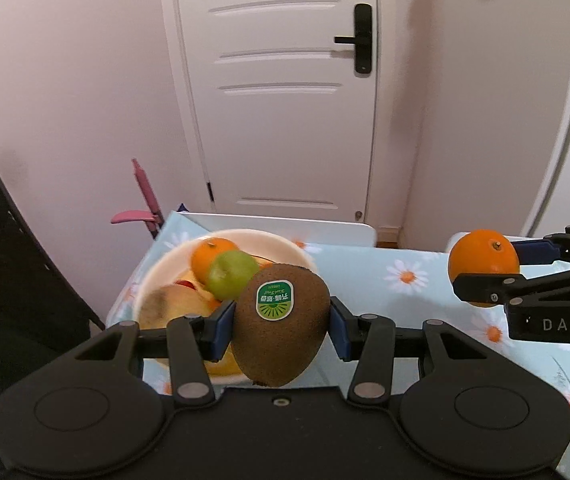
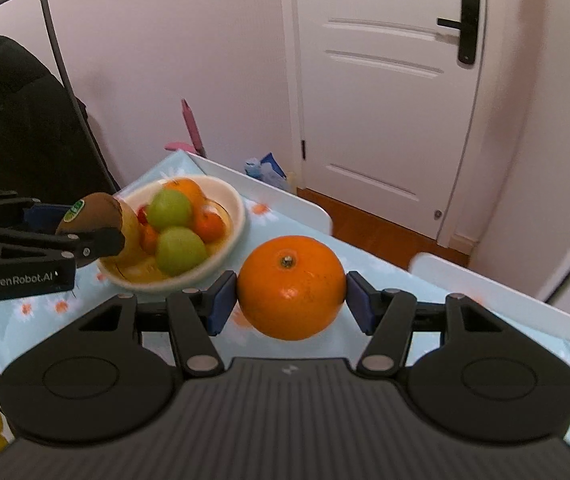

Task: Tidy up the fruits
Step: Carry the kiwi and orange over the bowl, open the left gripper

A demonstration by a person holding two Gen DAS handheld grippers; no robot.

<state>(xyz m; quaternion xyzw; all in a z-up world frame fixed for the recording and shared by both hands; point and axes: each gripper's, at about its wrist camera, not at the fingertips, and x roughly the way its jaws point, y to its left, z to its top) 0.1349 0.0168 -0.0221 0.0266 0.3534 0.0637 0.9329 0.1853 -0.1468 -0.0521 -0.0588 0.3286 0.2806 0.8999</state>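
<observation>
While the left gripper (image 1: 281, 322) clamps a kiwi (image 1: 281, 320) (long axis upright), it hangs at the near rim of the fruit bowl (image 1: 285, 246). Farther right, the right gripper (image 2: 292, 294) pinches an orange (image 2: 292, 287) above the daisy tablecloth (image 2: 285, 216), so the left hand is nearer the bowl.

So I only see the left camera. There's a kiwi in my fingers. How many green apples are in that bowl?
Observer: Two green apples; your view shows only one.
Child: What's behind the table by the door?
Observer: A blue and white bag on the floor past the far edge, which your view barely shows.
Child: Does the other gripper hold its orange well?
Observer: The right gripper has a finger on each side of the orange, above the table.
</observation>
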